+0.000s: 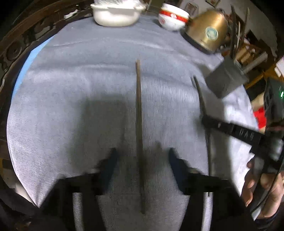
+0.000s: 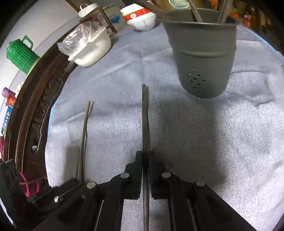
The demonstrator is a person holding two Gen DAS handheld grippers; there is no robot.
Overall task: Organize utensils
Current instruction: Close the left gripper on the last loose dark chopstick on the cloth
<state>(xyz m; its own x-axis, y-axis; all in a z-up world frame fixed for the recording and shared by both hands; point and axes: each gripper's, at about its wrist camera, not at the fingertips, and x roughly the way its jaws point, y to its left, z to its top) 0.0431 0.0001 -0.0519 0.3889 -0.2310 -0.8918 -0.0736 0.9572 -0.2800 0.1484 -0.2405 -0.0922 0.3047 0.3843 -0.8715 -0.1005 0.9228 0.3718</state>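
Note:
A dark chopstick (image 1: 139,115) lies lengthwise on the grey cloth (image 1: 79,106). My left gripper (image 1: 142,160) is open, with one finger on each side of the chopstick and neither pad touching it. The same chopstick (image 2: 84,128) shows at the left in the right wrist view. My right gripper (image 2: 145,157) is shut on a second chopstick (image 2: 145,115), which points toward the grey perforated utensil holder (image 2: 204,53). That holder (image 1: 224,78) has several utensils standing in it. In the left wrist view the right gripper (image 1: 205,120) comes in from the right, held by a person's hand (image 1: 262,188).
At the back of the table stand a white bowl (image 1: 115,15) covered with plastic wrap, a red-and-white bowl (image 1: 173,18) and a gold kettle (image 1: 207,30). The carved wooden table rim (image 2: 35,113) runs along the left. A green jug (image 2: 20,53) stands beyond it.

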